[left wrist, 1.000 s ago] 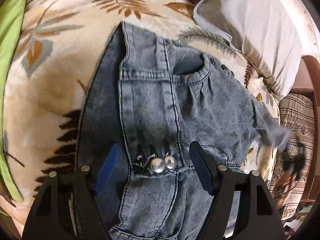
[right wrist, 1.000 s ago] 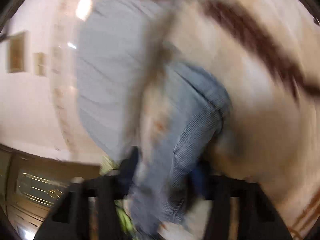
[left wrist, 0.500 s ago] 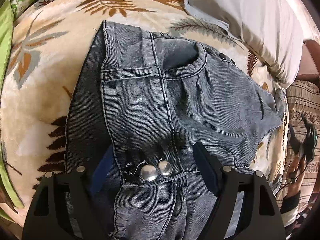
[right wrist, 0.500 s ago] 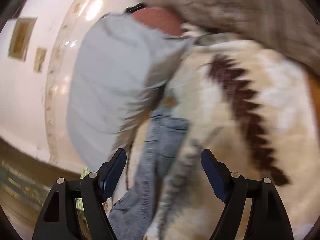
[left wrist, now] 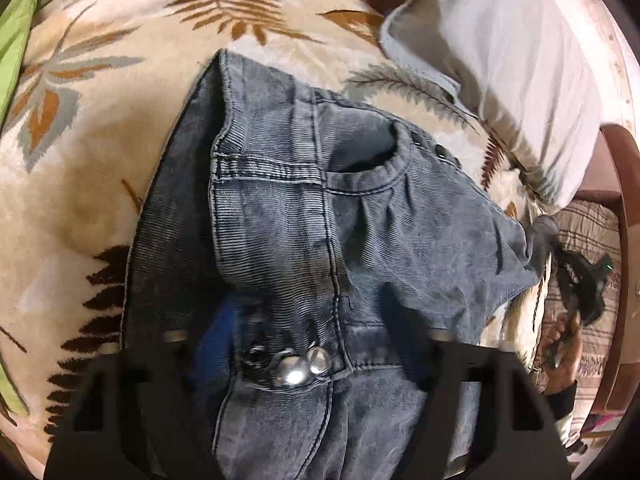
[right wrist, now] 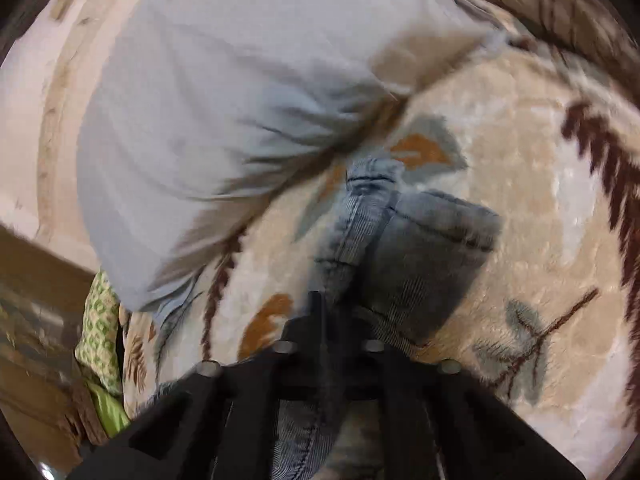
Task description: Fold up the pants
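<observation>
Grey-blue denim pants (left wrist: 320,220) lie on a cream leaf-patterned blanket (left wrist: 100,120), waist end with two metal buttons (left wrist: 304,364) nearest the camera. My left gripper (left wrist: 312,336) is open, its fingers either side of the button fly, low over the cloth. The right gripper (left wrist: 576,284) shows at the far right of the left wrist view, at the pants' side edge. In the right wrist view my right gripper (right wrist: 328,328) is shut on a fold of the pants (right wrist: 408,256), which bunches up in front of it.
A pale grey pillow (left wrist: 520,60) lies at the bed's head, also in the right wrist view (right wrist: 220,100). A green sheet (left wrist: 12,40) edges the far left. A striped blanket (left wrist: 592,240) and wooden frame (left wrist: 624,184) lie at the right.
My right gripper was open half a second ago and has closed on the pants' edge. The left gripper stays open and has sunk a little toward the buttons.
</observation>
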`<control>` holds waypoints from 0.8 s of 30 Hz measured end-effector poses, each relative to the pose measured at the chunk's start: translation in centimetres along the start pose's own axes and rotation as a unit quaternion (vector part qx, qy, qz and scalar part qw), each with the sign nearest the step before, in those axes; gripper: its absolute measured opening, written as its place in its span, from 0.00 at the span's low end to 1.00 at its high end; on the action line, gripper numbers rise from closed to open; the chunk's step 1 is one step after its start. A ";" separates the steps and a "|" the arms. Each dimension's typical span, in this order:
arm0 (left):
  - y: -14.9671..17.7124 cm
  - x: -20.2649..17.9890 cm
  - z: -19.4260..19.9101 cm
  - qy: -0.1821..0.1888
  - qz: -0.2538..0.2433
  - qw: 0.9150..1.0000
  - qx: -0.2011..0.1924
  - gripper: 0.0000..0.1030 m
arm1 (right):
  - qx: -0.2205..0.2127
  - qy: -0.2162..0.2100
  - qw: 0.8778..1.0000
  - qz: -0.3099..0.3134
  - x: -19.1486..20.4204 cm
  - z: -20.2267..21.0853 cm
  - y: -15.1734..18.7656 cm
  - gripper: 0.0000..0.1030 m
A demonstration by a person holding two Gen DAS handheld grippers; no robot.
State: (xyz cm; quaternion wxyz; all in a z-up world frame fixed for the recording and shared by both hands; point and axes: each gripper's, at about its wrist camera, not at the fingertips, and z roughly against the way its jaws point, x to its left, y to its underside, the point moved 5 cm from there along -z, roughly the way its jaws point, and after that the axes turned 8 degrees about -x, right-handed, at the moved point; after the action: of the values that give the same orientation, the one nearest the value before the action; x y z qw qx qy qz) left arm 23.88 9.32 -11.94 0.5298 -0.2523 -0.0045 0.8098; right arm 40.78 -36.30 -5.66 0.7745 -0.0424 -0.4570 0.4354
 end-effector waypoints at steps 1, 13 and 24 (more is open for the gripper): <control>0.2 -0.2 0.2 0.002 -0.007 1.000 0.004 0.36 | -0.015 -0.013 1.000 0.001 0.2 1.7 -0.3 0.03; 1.8 0.1 0.2 -0.042 -0.018 0.999 0.024 0.36 | 0.020 0.114 0.993 -0.011 -12.5 12.7 8.0 0.08; -3.3 2.9 4.2 -0.049 -0.003 0.999 -0.021 0.61 | -0.052 0.062 0.997 0.013 -9.0 18.1 1.1 0.68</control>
State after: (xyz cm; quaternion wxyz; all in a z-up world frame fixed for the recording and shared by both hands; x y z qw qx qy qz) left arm 24.08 14.34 -8.58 0.5260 -0.2234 -0.0481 0.8192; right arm 24.79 -48.05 -1.70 0.7920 -0.1153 -0.4297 0.4181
